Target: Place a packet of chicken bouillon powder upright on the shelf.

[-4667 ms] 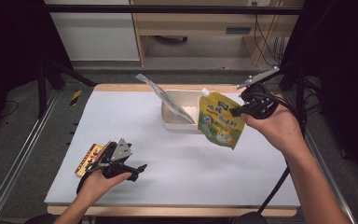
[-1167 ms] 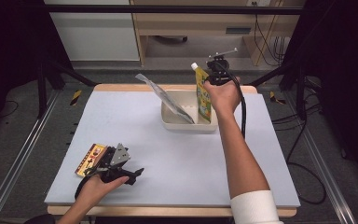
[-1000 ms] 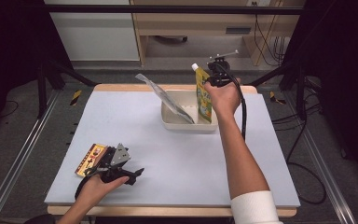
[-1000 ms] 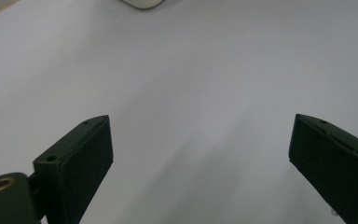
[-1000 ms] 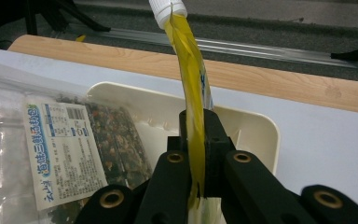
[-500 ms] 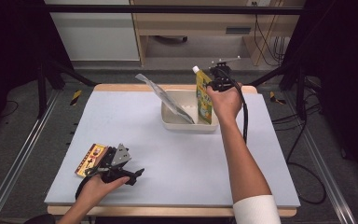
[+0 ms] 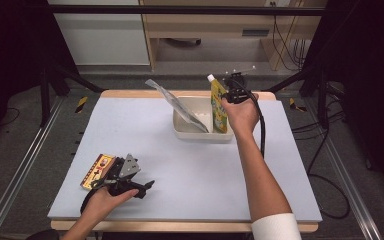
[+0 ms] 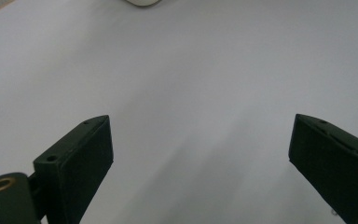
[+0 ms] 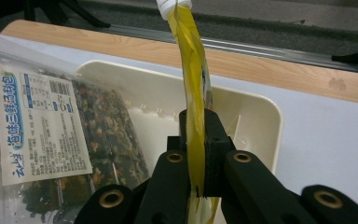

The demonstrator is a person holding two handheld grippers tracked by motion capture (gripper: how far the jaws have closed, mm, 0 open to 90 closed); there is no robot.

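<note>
High view puts the yellow pouch [image 7: 219,106] upright in the white tray [image 7: 192,134] at upper centre, clamped edge-on by the right hand-held gripper [image 7: 231,95]. Beside it leans a clear packet [image 7: 177,104]. Lower left, the left hand-held gripper [image 7: 142,186] rests released on the bench [image 7: 190,170].

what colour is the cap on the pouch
White, on the yellow pouch; the cap shows best in the right gripper view.

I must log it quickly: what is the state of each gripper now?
Left gripper: open, holding nothing, resting on the table.
Right gripper: closed on the yellow pouch, over the white tray.
</note>
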